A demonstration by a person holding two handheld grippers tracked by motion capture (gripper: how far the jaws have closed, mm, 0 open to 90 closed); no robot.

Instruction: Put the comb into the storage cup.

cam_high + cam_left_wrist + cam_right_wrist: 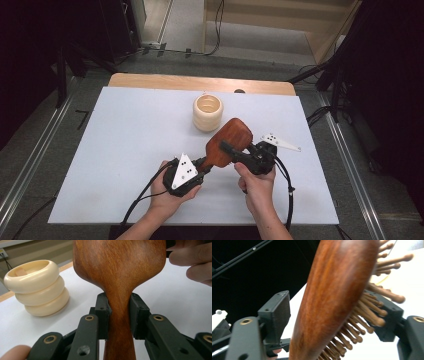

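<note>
Two tongs meet on your hairbrush above the bench: left tongs clamp its neck, right tongs bracket the head with one pad off the wood, so the handover is unfinished.

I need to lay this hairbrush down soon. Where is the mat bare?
The white mat is bare left of the cream cup and left tongs. A narrower strip lies right of the right tongs. The middle, around the hairbrush, is crowded.
</note>
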